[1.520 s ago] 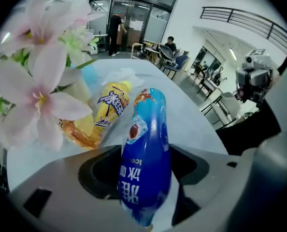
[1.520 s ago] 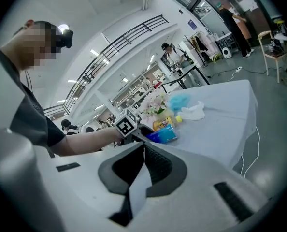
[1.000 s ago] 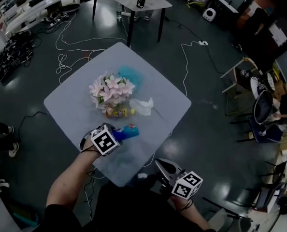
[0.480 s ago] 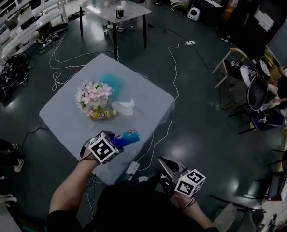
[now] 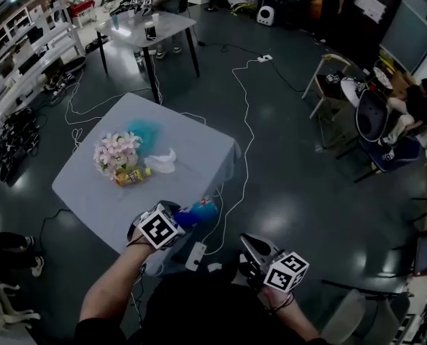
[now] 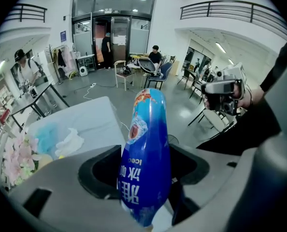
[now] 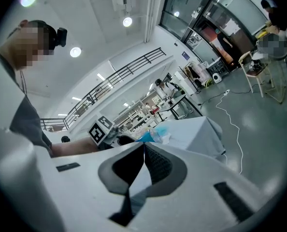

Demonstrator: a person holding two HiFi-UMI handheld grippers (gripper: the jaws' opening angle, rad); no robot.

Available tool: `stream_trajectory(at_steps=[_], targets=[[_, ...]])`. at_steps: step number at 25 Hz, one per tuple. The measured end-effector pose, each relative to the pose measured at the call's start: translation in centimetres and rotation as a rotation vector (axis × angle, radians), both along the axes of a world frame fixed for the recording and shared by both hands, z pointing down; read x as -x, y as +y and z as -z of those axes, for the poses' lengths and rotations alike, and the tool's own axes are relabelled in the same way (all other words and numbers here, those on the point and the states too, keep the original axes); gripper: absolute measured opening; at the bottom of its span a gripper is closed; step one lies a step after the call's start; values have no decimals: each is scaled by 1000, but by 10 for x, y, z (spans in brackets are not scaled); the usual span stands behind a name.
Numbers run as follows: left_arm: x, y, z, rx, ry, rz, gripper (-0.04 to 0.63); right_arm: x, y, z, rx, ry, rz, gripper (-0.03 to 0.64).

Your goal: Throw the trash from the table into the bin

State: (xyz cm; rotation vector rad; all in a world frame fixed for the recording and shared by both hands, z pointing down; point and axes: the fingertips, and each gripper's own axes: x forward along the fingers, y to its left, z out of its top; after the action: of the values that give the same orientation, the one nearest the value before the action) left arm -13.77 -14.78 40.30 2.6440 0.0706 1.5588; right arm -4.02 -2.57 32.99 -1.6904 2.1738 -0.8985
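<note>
The left tool [image 6: 146, 178] grips a blue snack packet [image 6: 146, 149] between its jaws (what is inside can't be seen). In the head view the packet is at the counter's [image 5: 91, 192] 5 o'clock edge. The right tool [image 7: 143, 153], at 4 o'clock of the left, is closed on nothing. On the counter lie a crumpled white tissue [image 5: 161, 162], a yellow packet [image 5: 131, 176] at its 8 o'clock, and a pink flower bunch [image 5: 115, 153].
</note>
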Motion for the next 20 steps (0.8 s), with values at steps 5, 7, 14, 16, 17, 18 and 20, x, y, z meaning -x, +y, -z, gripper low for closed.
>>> stream_trajectory(at_steps=[5, 7, 14, 16, 17, 18, 20], targets=[[-40, 41, -3, -11, -5, -85, 311, -34, 35, -1, -24, 2, -67, 3], [-57, 60, -5, -5, -9, -124, 311, -48, 52, -2, -24, 2, -98, 3], [-120, 133, -14, 34, -18, -299, 311, -99, 122, -12, -13, -10, -264, 3], [-136, 154, -18, 49, -23, -355, 311, -111, 142, -16, -7, -16, -326, 3], [-144, 165, -20, 55, -27, -384, 311, -118, 152, -18, -3, -19, -357, 3], [-153, 175, -22, 61, -30, -415, 311, -125, 162, -20, 2, -20, -388, 3], [-172, 197, -30, 68, -34, -484, 311, -140, 184, -25, 15, -21, -453, 3]])
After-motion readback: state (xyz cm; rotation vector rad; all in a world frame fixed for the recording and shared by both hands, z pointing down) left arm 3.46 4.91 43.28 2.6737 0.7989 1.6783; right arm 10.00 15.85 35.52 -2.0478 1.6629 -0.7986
